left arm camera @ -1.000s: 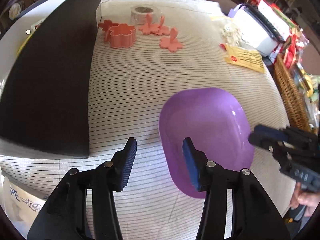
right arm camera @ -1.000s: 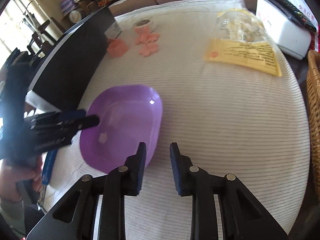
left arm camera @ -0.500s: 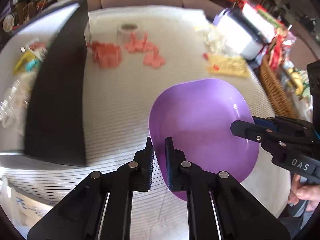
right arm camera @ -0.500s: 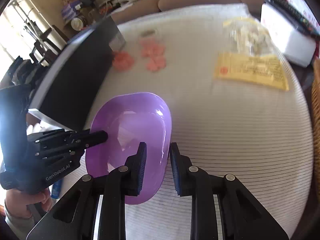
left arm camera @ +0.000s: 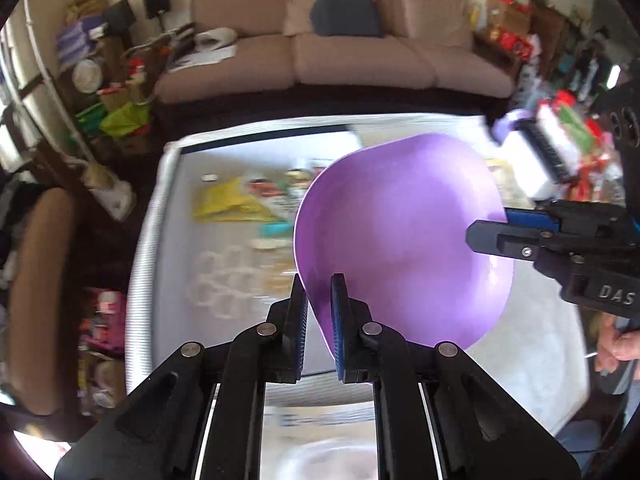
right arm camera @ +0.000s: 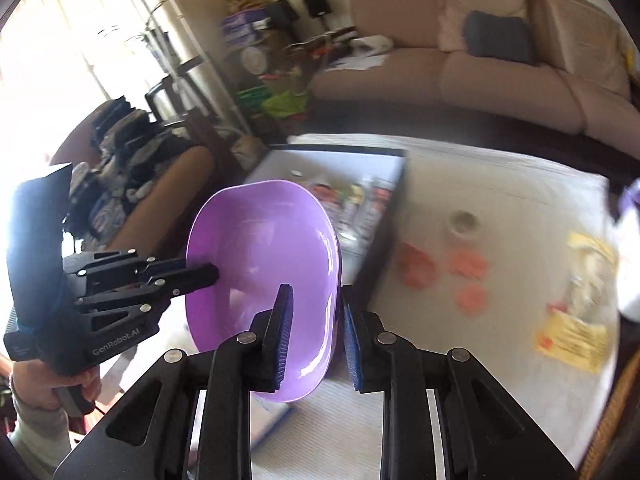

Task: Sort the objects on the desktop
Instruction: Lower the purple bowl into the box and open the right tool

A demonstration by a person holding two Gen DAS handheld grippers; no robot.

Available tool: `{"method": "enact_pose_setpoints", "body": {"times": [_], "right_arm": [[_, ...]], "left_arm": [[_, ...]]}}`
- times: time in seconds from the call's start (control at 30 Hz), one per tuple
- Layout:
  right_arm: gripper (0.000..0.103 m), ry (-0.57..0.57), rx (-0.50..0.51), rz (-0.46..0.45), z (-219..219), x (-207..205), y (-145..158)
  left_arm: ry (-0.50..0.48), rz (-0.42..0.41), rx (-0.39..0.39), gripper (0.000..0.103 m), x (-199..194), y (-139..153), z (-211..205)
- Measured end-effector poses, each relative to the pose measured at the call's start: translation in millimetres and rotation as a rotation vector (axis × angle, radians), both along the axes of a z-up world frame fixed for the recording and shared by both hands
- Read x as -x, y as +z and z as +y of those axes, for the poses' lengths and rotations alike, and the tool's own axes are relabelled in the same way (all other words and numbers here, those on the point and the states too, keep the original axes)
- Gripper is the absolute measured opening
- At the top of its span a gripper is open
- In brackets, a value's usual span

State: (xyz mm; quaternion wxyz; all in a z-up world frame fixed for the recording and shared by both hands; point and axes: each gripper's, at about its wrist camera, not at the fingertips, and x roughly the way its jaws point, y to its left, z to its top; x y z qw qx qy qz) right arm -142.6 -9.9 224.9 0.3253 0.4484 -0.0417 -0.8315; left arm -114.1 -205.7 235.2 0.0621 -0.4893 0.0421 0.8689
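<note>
A purple oval bowl (left arm camera: pixel 404 240) is held in the air, tilted, between both grippers. My left gripper (left arm camera: pixel 319 322) is shut on its near rim. My right gripper (right arm camera: pixel 315 334) straddles the opposite rim with one finger inside the bowl (right arm camera: pixel 260 276) and one outside, pinching it. Each gripper shows in the other's view, the right one (left arm camera: pixel 496 236) and the left one (right arm camera: pixel 200 274). Below the bowl lies an open box (left arm camera: pixel 176 240) with a pale floor holding several small items. Pink flower-shaped pieces (right arm camera: pixel 464 264) lie on the striped cloth.
A roll of tape (right arm camera: pixel 464 222) and a yellow packet (right arm camera: pixel 572 340) lie on the cloth. A white container (left arm camera: pixel 536 160) stands at the table's right side. A wicker basket (right arm camera: pixel 616 420) is at the right edge. A beige sofa (left arm camera: pixel 340 52) stands behind the table.
Both grippers have lifted the bowl off the cloth and carried it left, over the open box. It is now tilted up. The left gripper closed on the rim a second ago.
</note>
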Motion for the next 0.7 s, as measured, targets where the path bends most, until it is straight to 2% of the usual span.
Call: {"method": "enact_pose_setpoints", "body": {"times": [0.13, 0.23, 0.37, 0.47, 0.6, 0.7], "right_arm": [[0.024, 0.078, -0.012, -0.075, -78, 38, -25], [0.024, 0.113, -0.043, -0.148, -126, 58, -56], [0.024, 0.116, -0.125, -0.249, -170, 78, -110], [0.024, 0.127, -0.192, -0.316, -182, 87, -142], [0.024, 0.131, -0.26, -0.341, -185, 95, -160], [0.024, 0.121, -0.276, -0.376, -174, 101, -168]], "left_arm": [[0.083, -0.074, 0.099, 0.01, 26, -20, -60], [0.13, -0.12, 0.169, 0.01, 43, -47, -92], [0.134, -0.184, 0.243, 0.01, 60, -89, -102], [0.083, -0.199, 0.312, 0.012, 68, -107, -92], [0.021, -0.234, 0.416, 0.013, 80, -137, -79], [0.008, -0.27, 0.4, 0.015, 90, -158, -75]]}}
